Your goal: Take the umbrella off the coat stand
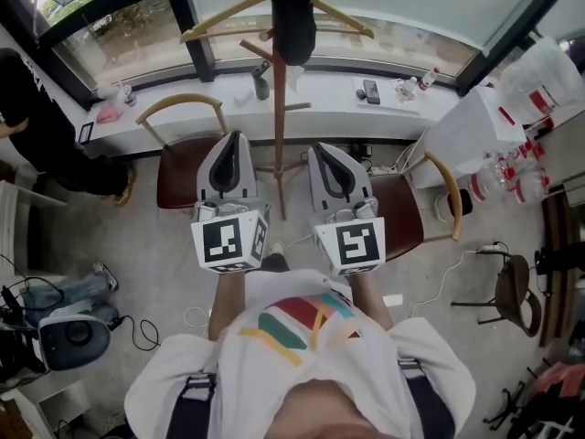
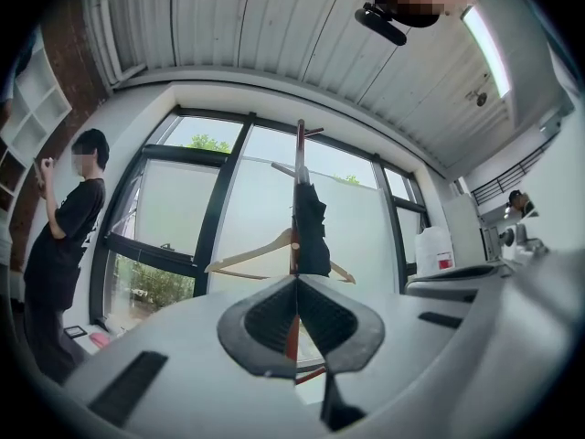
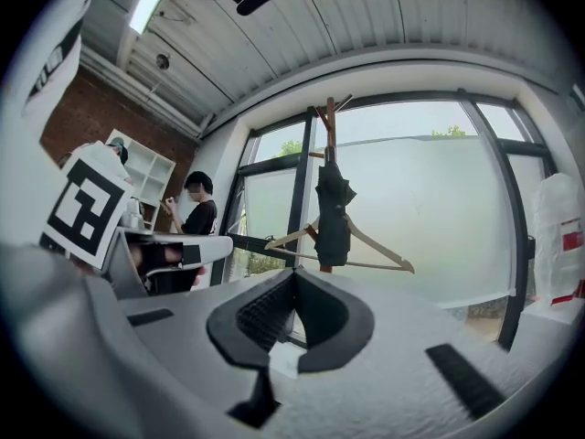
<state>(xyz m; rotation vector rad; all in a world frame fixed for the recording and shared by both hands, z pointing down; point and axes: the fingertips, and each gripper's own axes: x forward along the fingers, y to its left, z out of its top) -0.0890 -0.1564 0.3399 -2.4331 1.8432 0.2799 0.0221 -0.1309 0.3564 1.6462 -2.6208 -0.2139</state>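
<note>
Black folded fabric umbrella (image 1: 294, 21): hung high on brown wooden coat stand (image 1: 277, 126). Probably light, soft-sided, stiff-cored; take around midsection. Left gripper (image 2: 295, 311), right gripper (image 3: 294, 311): fingers clenched, empty, well short.

Daylight fills a glass-fronted workroom beneath a white ribbed ceiling (image 2: 274, 35) and a strip light (image 2: 489, 44).
From the head view, dark-framed windows (image 1: 119, 35) and a white sill (image 1: 329, 94) span twelve o'clock. A wooden-backed chair (image 1: 178, 172) stands at ten o'clock and a second chair (image 1: 407, 213) at two on the grey floor (image 1: 137, 263), with cables (image 1: 448, 277) trailing at four. A brick wall (image 3: 73, 117) and white shelving (image 3: 151, 176) close one side, where a bystander in black (image 2: 64, 245) stands near the windows.
</note>
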